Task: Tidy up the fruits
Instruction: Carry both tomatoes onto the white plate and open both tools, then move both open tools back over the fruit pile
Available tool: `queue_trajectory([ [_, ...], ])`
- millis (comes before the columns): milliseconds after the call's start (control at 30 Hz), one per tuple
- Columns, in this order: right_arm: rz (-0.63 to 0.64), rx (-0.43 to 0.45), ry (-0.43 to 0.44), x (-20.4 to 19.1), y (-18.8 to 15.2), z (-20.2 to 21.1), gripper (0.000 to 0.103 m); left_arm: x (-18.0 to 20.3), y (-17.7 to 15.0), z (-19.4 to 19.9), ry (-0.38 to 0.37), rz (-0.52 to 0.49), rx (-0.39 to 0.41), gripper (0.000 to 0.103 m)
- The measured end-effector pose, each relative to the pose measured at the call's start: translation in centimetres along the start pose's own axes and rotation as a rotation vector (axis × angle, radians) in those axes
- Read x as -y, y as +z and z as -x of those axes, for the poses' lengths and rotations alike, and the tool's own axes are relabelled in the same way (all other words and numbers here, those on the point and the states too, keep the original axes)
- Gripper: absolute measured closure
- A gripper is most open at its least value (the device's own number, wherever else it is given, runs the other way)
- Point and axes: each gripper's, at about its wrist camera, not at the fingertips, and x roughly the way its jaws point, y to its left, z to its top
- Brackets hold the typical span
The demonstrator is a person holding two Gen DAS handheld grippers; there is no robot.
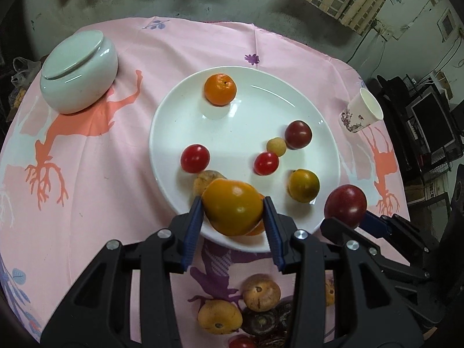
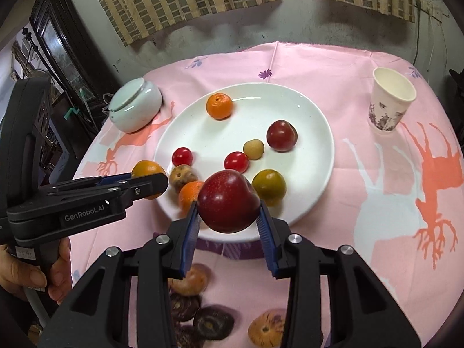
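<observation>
Fruits are held in both grippers at once: the left gripper (image 1: 232,211) is clamped on a yellow-orange fruit (image 1: 232,206), and the right gripper (image 2: 229,208) is clamped on a dark red plum (image 2: 229,200). Both hang over the near rim of the white plate (image 2: 313,156), which sits on the pink-clothed counter (image 2: 362,203).

The chief risk, as I judge it, is a slip or a roll. Each fruit is round and smooth and is held only by two narrow blue fingers (image 1: 195,226) at its sides, so a loosened squeeze would drop it on the rim and send it off onto the cloth.

Released onto the plate, either fruit could knock its neighbours. Just beyond the left gripper lie a speckled brown fruit (image 1: 204,181) and a red cherry tomato (image 1: 195,158); beyond the right lie a greenish-yellow fruit (image 2: 269,187), a small orange (image 2: 190,195) and another cherry tomato (image 2: 236,161). The plate is shallow, so a nudged fruit may run off.

The two grippers are near each other and could collide if both move in together. Farther out, the paper cup (image 2: 391,101) looks light and tippable, and the lidded ceramic jar (image 2: 136,107) has a lid sitting askew.
</observation>
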Motion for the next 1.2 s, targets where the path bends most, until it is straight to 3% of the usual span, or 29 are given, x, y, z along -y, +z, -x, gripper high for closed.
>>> queue_trajectory([
  [100, -0.009, -0.019, -0.019, 0.1, 0.6, -1.4, 0.061, 0.0, 0.6, -0.9, -0.003, -0.004, -0.008, 0.061],
  [200, -0.023, -0.006, -0.037, 0.2, 1.0, -1.7, 0.060, 0.1, 0.9, -0.5, 0.000, 0.001, 0.032, 0.040],
  [233, -0.026, 0.002, -0.032, 0.3, 1.0, -1.6, 0.057, 0.0, 1.0, -0.3, -0.003, 0.010, 0.044, 0.038],
  [267, -0.036, 0.012, -0.027, 0.4, 1.1, -1.4, 0.052, 0.0, 1.0, 0.0, -0.005, 0.019, 0.049, 0.038],
  [333, -0.063, 0.026, -0.029, 0.9, 0.9, -0.9, 0.052, -0.2, 0.9, 0.5, -0.007, 0.031, 0.051, 0.038],
  [467, -0.091, 0.013, -0.023, 1.4, -0.1, 0.3, 0.052, 0.0, -0.1, 2.1, 0.028, 0.007, 0.073, 0.033],
  [533, -0.097, 0.011, -0.030, 1.5, -1.0, 1.2, 0.052, 0.3, -1.0, 3.1, 0.066, -0.024, 0.086, 0.021],
  [633, -0.126, 0.003, -0.042, 2.1, -2.9, 2.6, 0.052, 0.2, -2.6, 4.5, 0.084, -0.050, 0.087, 0.013],
  [733, -0.147, -0.019, -0.047, 2.4, -5.1, 3.8, 0.049, -0.6, -4.5, 5.4, 0.086, -0.025, 0.066, 0.013],
  [800, -0.154, -0.020, -0.054, 2.5, -7.0, 4.9, 0.039, -1.3, -6.1, 5.8, 0.096, -0.005, 0.053, 0.012],
  [1200, -0.261, -0.097, -0.072, 3.2, -16.2, 8.5, 0.039, -3.4, -15.0, 5.7, 0.134, 0.059, -0.056, 0.012],
])
